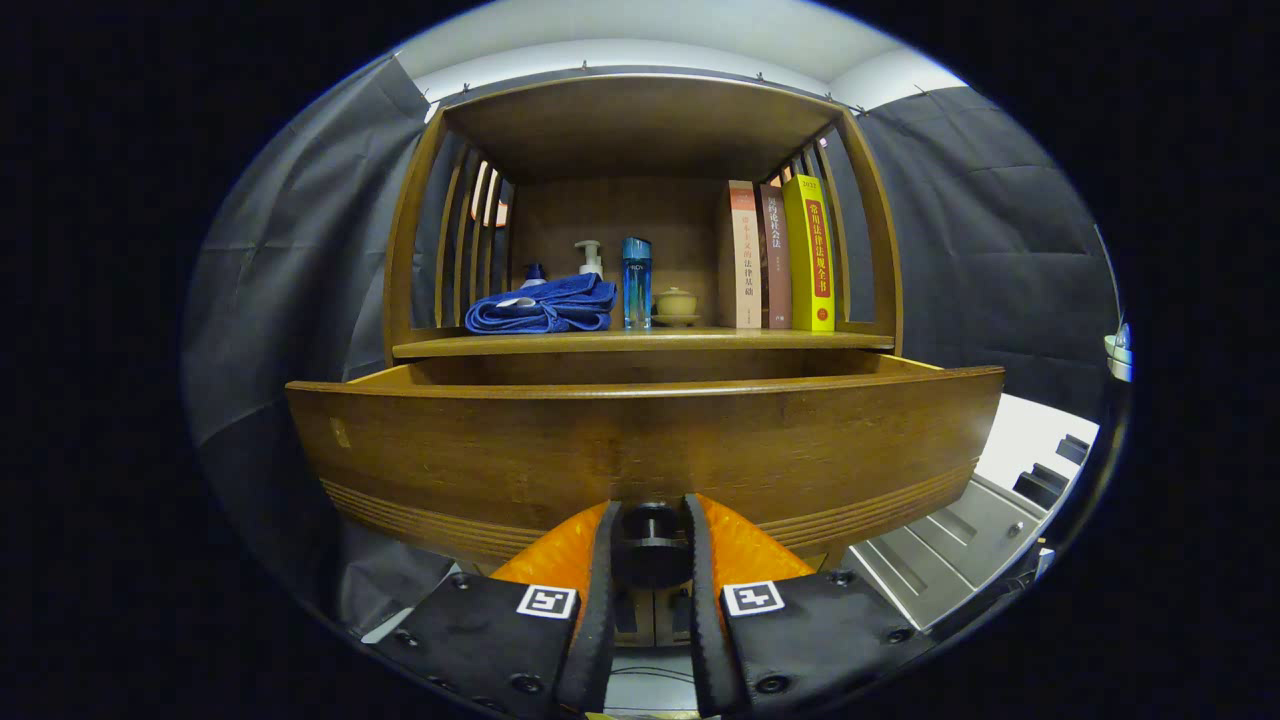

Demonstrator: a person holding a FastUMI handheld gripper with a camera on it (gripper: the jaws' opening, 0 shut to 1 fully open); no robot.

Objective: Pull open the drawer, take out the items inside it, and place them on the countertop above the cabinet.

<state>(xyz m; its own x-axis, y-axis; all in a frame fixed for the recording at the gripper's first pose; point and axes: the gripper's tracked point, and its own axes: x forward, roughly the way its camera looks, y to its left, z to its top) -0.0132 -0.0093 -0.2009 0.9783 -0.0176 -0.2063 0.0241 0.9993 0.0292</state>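
The wooden drawer front point(640, 450) stands pulled out toward me, close in front of the camera, and its inside is hidden behind the front panel. My gripper point(650, 540) is shut on the dark round drawer knob point(650, 535), one finger pressing on each side of it. Above the drawer runs the cabinet's countertop point(700, 342). On it lie a folded blue towel point(545, 305), a white pump bottle point(590, 258), a blue bottle point(636, 282) and a small lidded cup point(676, 303).
Three upright books point(785, 255) stand at the right end of the countertop under the cabinet's wooden canopy point(640, 120). Black cloth walls flank the cabinet. A grey metal frame point(960, 540) lies on the floor to the lower right.
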